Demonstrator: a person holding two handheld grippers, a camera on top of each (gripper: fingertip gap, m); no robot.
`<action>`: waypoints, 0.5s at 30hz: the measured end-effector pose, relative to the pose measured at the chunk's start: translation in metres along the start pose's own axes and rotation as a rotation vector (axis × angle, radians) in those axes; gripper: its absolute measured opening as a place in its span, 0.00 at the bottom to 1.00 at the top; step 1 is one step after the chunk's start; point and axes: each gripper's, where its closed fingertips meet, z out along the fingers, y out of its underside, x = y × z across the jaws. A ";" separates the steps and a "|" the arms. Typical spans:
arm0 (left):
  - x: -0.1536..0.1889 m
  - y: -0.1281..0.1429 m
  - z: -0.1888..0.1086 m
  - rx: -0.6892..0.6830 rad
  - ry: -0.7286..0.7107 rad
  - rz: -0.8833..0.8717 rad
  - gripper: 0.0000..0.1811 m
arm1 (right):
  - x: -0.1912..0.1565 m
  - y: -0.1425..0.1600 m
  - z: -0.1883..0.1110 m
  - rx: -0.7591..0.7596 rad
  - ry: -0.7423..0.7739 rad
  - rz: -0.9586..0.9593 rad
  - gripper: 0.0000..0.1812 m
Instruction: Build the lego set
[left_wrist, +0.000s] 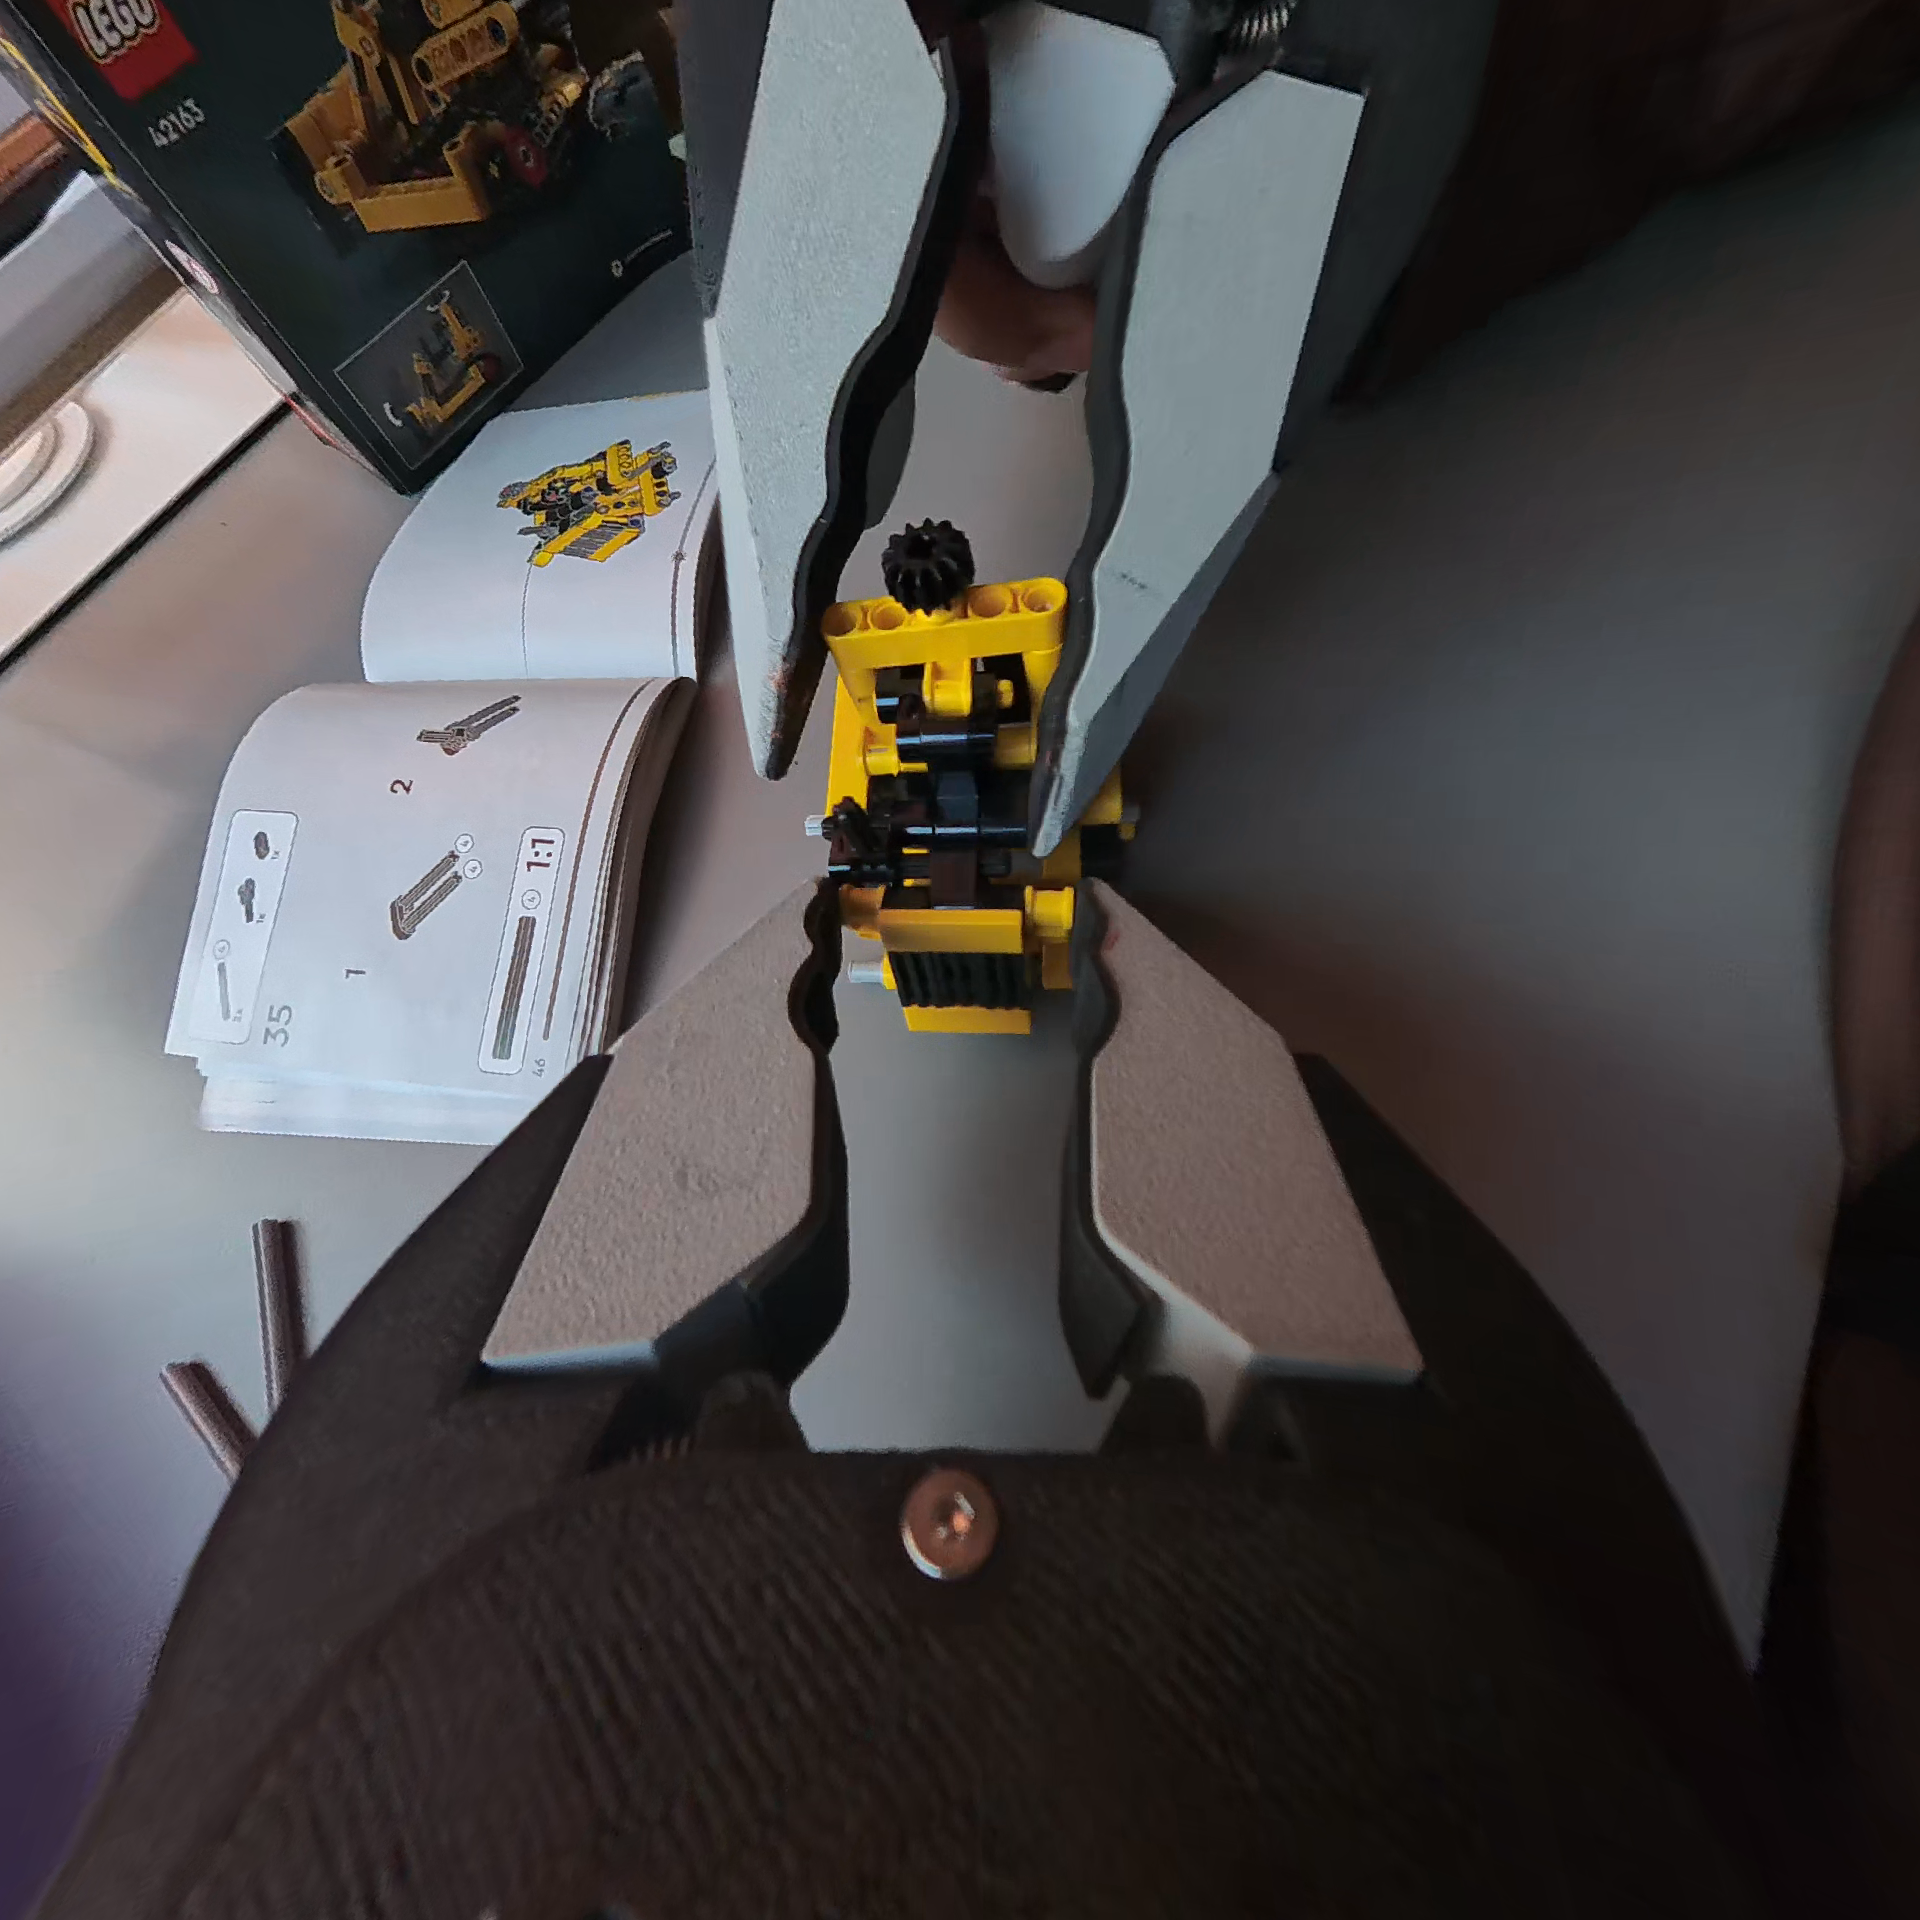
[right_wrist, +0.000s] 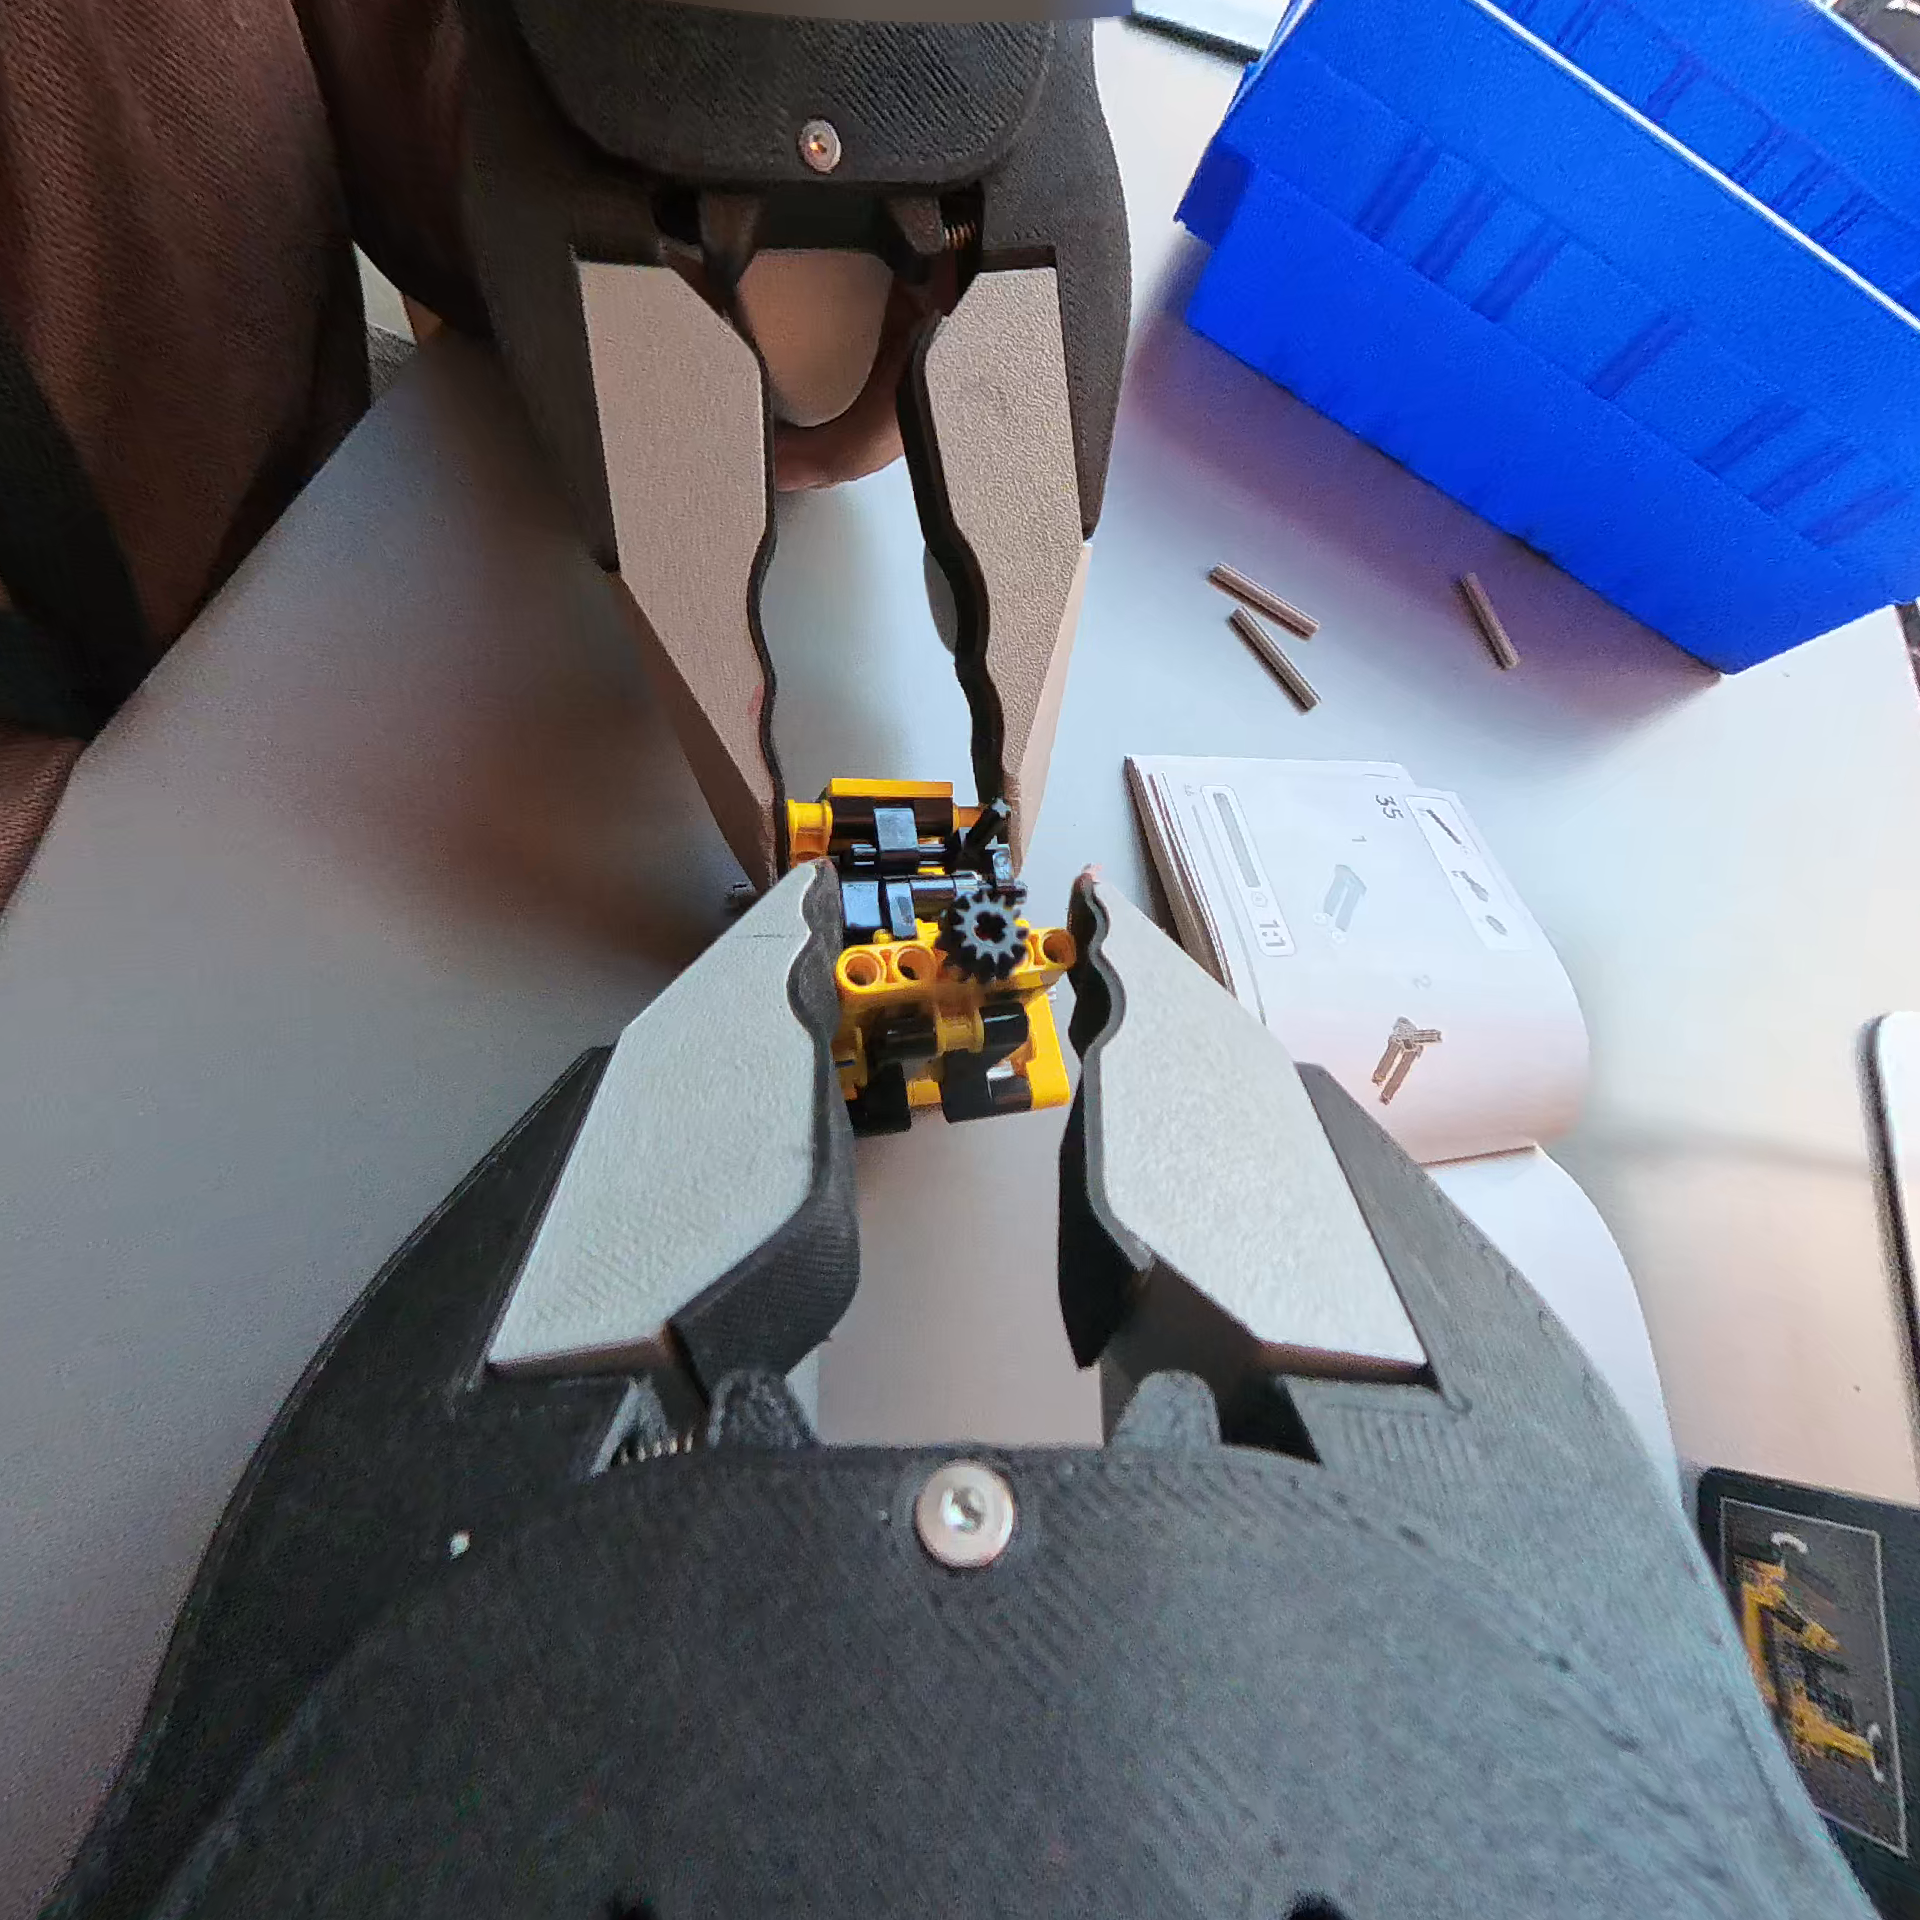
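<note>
left wrist view
model: yellow and black lego assembly (left_wrist: 951, 821) on the grey table (left_wrist: 1455, 831), straight ahead of my left gripper (left_wrist: 951, 925), right at my fingertips
long axis: runs away from me, near end is the black grille block, far end is the yellow holed beam with the black gear (left_wrist: 928, 561) on top
my left gripper: jaws spread about as wide as the model's near end, tips flank it on both sides; can't tell if the pads touch, so can't call it a hold
my right gripper (left_wrist: 914, 774): comes in from the far side facing me, jaws parted, right-hand tip down against the model's side, left-hand tip just beside the beam
nearer: both at the model, one per end
booklet (left_wrist: 416, 894): open, left of the model
brown axles (left_wrist: 275, 1309): loose, near left, well apart from the model
box (left_wrist: 343, 208): far left

right wrist view
model (right_wrist: 935, 977): dead ahead, gear end toward me, between my tips
my right gripper (right_wrist: 951, 940): parted; left finger (right_wrist: 821, 956) looks pressed to the beam, right finger stands clear with a gap, so not clamped
my left gripper (right_wrist: 894, 831): far end, straddling the model, grip unclear
axles (right_wrist: 1273, 655): far right, near the blue bin (right_wrist: 1558, 343)
next, my guess: one gripper must clamp across the width to steady the model before an axle goes in
</note>
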 end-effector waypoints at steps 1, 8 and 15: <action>0.000 0.000 0.000 0.004 0.016 -0.014 0.23 | 0.000 0.000 0.000 0.007 -0.009 0.000 0.23; -0.001 -0.004 0.000 0.026 0.037 -0.043 0.23 | 0.003 0.001 -0.003 0.065 -0.056 0.054 0.23; 0.004 -0.009 -0.006 0.074 0.104 -0.098 0.23 | 0.011 0.012 -0.011 0.059 -0.015 0.145 0.30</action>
